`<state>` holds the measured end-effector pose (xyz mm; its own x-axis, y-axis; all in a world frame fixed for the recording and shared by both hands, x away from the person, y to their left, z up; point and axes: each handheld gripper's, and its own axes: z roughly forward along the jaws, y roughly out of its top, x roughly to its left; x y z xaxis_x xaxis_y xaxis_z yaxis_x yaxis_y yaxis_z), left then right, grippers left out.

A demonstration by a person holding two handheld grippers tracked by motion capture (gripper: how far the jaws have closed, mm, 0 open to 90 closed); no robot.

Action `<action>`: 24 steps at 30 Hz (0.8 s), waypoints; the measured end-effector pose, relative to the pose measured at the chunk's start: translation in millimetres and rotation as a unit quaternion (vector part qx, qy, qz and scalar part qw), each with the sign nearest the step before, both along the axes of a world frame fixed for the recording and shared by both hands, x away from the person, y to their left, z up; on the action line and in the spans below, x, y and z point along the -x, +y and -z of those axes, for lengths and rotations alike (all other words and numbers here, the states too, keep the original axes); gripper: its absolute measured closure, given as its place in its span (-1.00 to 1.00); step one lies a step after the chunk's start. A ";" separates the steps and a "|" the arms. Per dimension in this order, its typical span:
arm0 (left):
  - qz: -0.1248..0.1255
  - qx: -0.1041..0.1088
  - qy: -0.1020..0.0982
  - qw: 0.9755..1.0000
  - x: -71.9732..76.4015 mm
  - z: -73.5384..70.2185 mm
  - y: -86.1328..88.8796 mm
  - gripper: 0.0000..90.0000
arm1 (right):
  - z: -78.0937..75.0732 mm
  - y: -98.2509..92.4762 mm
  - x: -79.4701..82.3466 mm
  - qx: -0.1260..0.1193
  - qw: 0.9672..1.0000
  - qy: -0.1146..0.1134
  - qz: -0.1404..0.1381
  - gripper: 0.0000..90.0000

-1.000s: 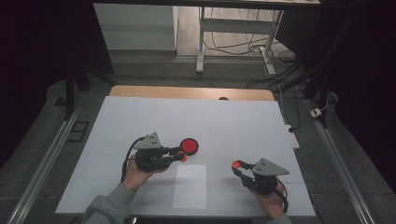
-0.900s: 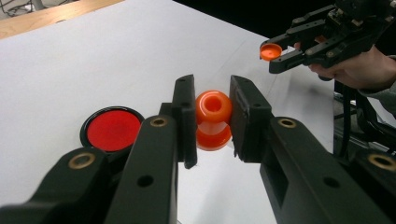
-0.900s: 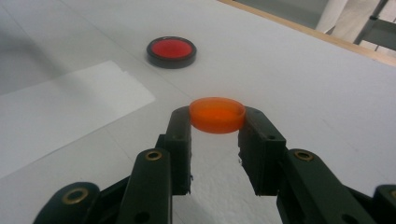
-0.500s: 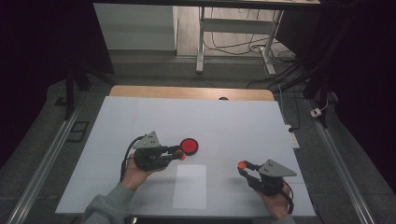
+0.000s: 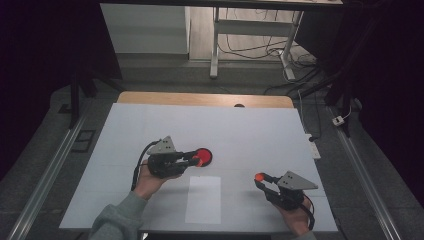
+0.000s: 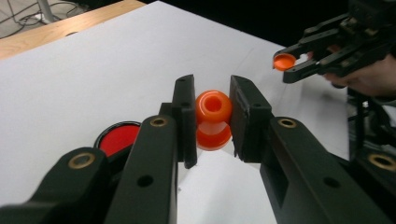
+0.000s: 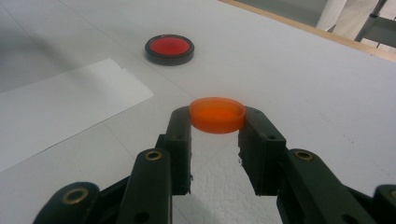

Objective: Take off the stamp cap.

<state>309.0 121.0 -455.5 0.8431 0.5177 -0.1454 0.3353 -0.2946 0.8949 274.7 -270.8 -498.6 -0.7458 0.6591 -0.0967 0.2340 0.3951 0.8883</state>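
An orange bottle is clamped by the left gripper (beside the red dish) — an orange cap is pinched by the right gripper.

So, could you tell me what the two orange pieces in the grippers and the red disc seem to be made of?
The orange bottle looks like glossy, slightly see-through plastic: light glows through its neck. The orange cap looks the same, smooth and translucent. The red disc seems matte red inside a black, faintly shiny rim, probably plastic or rubber.

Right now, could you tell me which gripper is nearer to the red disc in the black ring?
Left. The left gripper, holding an orange bottle, sits right beside the red disc; the right gripper, holding an orange cap, is well off to its right.
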 end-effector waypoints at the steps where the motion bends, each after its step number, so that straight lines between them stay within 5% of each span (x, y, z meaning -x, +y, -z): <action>1: -0.002 0.001 0.001 1.000 -1.6 0.1 0.4 0.63 | 0.1 -0.4 0.1 0.000 1.000 0.000 0.001 0.44; 24: -0.028 0.001 0.010 1.000 -37.6 -4.1 -5.2 0.63 | -0.5 -2.8 -0.4 -0.001 1.000 -0.002 0.003 0.44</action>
